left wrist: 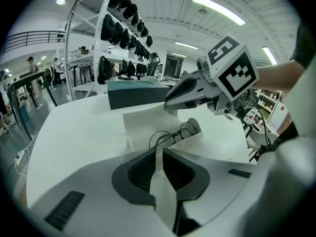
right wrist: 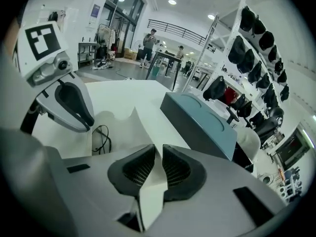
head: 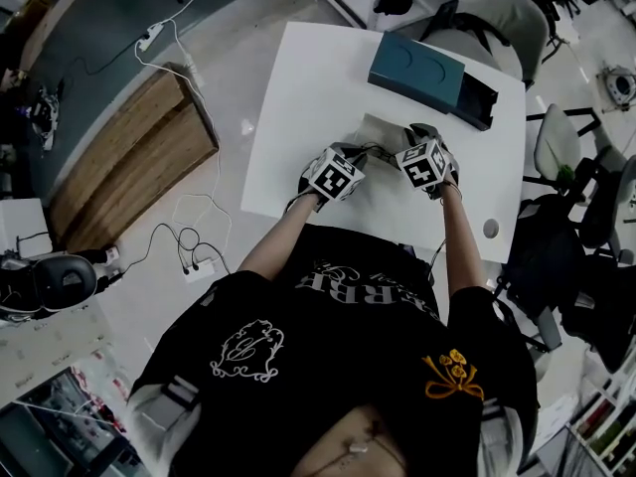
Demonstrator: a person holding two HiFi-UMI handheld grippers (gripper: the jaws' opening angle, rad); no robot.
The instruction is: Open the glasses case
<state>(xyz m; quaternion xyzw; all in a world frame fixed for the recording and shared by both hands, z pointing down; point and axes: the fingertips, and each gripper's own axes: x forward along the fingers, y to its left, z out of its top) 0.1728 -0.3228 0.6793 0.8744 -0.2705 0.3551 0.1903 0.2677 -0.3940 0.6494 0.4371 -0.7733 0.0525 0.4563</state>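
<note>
A white glasses case [head: 384, 130] lies spread open on the white table [head: 298, 97], between my two grippers. In the left gripper view, thin black glasses [left wrist: 172, 134] rest inside it. My left gripper [left wrist: 160, 154] is shut on one white flap [left wrist: 165, 184] of the case. My right gripper [right wrist: 158, 164] is shut on the opposite flap [right wrist: 150, 196]. In the head view the left gripper [head: 360, 154] and right gripper [head: 412, 135] stand close together over the case. Each gripper shows in the other's view, the right gripper [left wrist: 197, 88] and the left gripper [right wrist: 74, 105].
A teal box [head: 417, 68] lies at the table's far side, just behind the case, with a dark piece [head: 479, 102] beside it. A small round mark [head: 490, 229] sits near the table's right front. Chairs stand to the right; a wooden board [head: 129, 157] and cables lie on the floor left.
</note>
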